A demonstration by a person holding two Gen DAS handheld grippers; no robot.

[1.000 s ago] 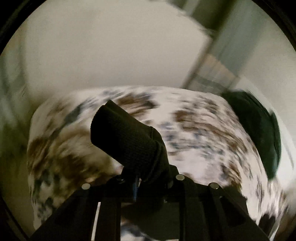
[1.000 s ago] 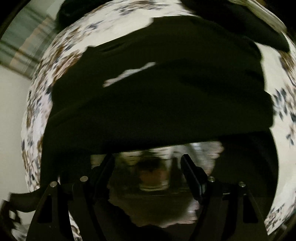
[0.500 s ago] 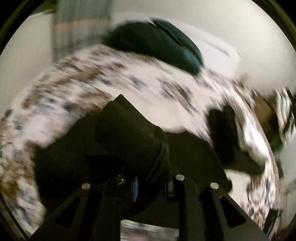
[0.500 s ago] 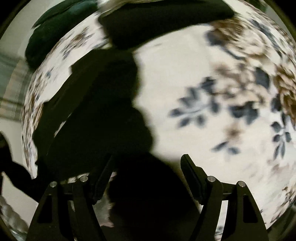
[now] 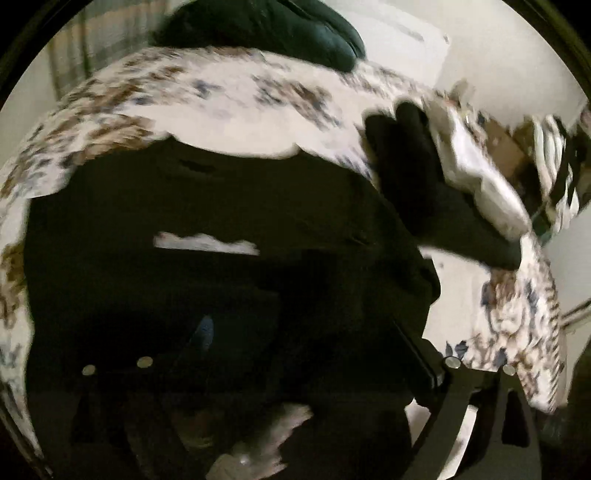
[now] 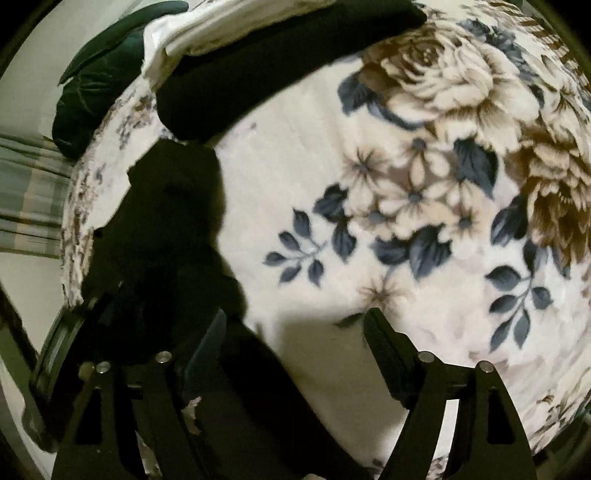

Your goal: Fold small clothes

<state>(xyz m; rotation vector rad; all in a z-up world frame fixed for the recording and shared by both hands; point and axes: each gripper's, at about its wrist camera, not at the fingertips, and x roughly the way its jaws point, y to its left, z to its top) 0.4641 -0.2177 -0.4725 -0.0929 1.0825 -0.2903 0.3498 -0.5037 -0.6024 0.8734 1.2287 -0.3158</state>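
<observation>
A large black garment [image 5: 221, 206] lies spread on the floral blanket [image 5: 229, 96]. My left gripper [image 5: 310, 343] hangs right over it with its jaws opening wide. Dark cloth lies under and between the fingers, but no pad presses on it. A smaller black piece [image 5: 424, 177] lies to the right beside a white folded cloth [image 5: 476, 162]. In the right wrist view my right gripper [image 6: 295, 332] stands open above the blanket [image 6: 369, 229]. The edge of a black garment [image 6: 166, 236] runs under its left finger. Another black piece [image 6: 280, 62] lies farther off.
A dark green pillow [image 5: 280, 29] sits at the far end of the bed; the right wrist view shows the green pillow [image 6: 96, 77] next to a white cloth [image 6: 221, 29]. Striped curtains [image 6: 26, 192] and a pale wall lie past the bed's edge.
The left gripper was shut on a rolled black piece; now its jaws are wide and the piece is let go over the black garment. The right gripper swung from the black garment to bare blanket.
</observation>
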